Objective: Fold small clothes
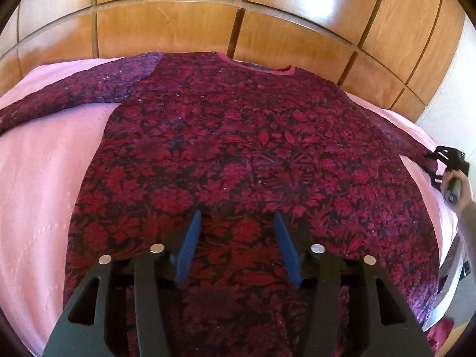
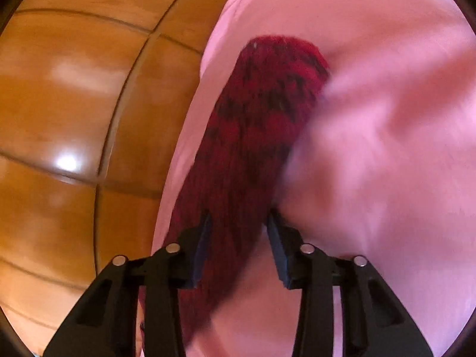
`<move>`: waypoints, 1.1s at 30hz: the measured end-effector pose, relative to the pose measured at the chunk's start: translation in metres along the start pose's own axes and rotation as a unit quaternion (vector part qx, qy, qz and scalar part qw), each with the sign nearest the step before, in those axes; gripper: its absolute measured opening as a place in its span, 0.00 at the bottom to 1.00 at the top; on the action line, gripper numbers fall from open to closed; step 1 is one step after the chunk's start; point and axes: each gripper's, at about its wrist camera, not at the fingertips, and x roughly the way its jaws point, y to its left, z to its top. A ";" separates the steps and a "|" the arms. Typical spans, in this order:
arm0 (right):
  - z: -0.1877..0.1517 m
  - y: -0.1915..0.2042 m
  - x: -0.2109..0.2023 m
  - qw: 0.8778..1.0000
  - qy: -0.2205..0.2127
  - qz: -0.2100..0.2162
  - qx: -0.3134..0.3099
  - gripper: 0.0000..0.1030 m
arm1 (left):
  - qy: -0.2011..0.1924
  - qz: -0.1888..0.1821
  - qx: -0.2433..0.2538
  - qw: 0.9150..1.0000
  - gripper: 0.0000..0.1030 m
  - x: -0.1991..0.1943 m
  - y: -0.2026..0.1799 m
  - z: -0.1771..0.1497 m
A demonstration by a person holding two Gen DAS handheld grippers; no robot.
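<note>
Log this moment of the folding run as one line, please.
stage: sleeve fold | right gripper: on right sleeve | left gripper: open over top | surface: pink sheet

You're in a home bedroom. You have a soft surface covered by a smooth pink bedsheet (image 1: pixel 44 178), which reads as a bed. Right behind it stands a glossy orange-brown wooden panelled wall (image 1: pixel 178 26) with thin grooves, like wardrobe doors or a headboard. A dark red floral long-sleeved top (image 1: pixel 238 148) lies spread flat on the sheet: household laundry.
</note>
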 end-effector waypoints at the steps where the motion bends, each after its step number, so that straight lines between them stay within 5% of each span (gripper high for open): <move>1: 0.007 0.005 0.003 1.000 0.004 -0.016 -0.012 0.12 | 0.002 -0.004 -0.002 1.000 0.55 0.001 0.000 0.000; 5: 0.006 0.056 -0.011 0.994 -0.015 -0.019 -0.106 0.09 | 0.011 -0.014 -0.016 1.000 0.55 0.001 0.001 0.004; 8: -0.022 0.111 -0.030 0.977 -0.015 0.006 -0.213 0.09 | 0.016 -0.047 -0.048 0.998 0.55 -0.002 0.011 0.011; 15: -0.159 0.215 -0.012 0.916 0.058 0.059 -0.392 0.09 | -0.004 -0.076 -0.084 0.994 0.55 -0.020 0.026 0.029; 19: -0.261 0.252 0.027 0.875 0.134 0.067 -0.461 0.09 | -0.001 -0.108 -0.121 0.987 0.55 -0.018 0.039 0.046; 23: -0.352 0.259 0.056 0.835 0.193 0.045 -0.514 0.09 | 0.002 -0.129 -0.142 0.981 0.55 -0.011 0.047 0.067; 26: -0.387 0.253 0.060 0.811 0.212 0.043 -0.543 0.14 | 0.004 -0.139 -0.157 0.978 0.55 -0.003 0.052 0.084; 29: -0.376 0.256 0.052 0.813 0.215 0.064 -0.538 0.28 | 0.002 -0.144 -0.177 0.974 0.55 0.010 0.057 0.104; 31: -0.363 0.248 0.028 0.819 0.210 0.087 -0.528 0.51 | 0.010 -0.147 -0.191 0.971 0.55 0.022 0.061 0.115; 33: -0.348 0.230 0.001 0.830 0.200 0.112 -0.508 0.61 | 0.013 -0.148 -0.204 0.968 0.55 0.033 0.064 0.125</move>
